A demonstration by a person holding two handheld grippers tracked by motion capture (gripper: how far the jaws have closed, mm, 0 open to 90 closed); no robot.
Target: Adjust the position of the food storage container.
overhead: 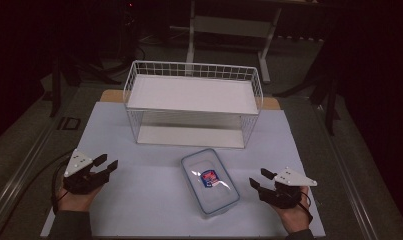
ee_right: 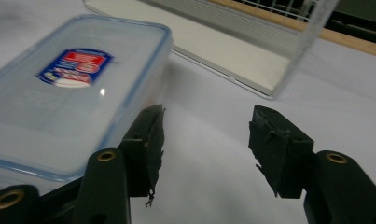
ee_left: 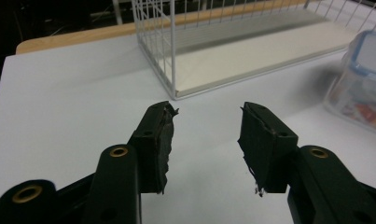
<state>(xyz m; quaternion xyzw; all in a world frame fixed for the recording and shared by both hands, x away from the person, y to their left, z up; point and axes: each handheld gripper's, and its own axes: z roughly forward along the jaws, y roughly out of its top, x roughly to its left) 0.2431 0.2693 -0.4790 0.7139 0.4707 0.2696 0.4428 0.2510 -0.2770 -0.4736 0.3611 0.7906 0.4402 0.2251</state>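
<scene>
Black padded tongs flank a clear plastic container (overhead: 209, 181) on the tabletop (overhead: 139, 200). Left of the container and well apart from it, the left tongs (overhead: 106, 163) stand with a clear gap between the jaws, nothing between them and nothing touched; in the left gripper view the worn pads (ee_left: 157, 140) frame only bare white tabletop, with the container off to the right edge. Right of the container, the right tongs (overhead: 261, 178) are likewise parted and empty; in the right gripper view one jaw sits just beside the container's near corner, and whether it touches the wall cannot be told. Each of the tongs is held by a hand (overhead: 76, 197) coming up from the near edge, jaws aimed toward the container and the far side. The container lies flat, lid up, with a blue rim and a red-and-blue label (overhead: 209, 177) on the lid; its long axis runs from far-left to near-right, slightly slanted against the tabletop's edges. Beyond the container's far end stands a white wire shelf rack (overhead: 194, 95) with two tiers, its long side running crosswise to the container.
</scene>
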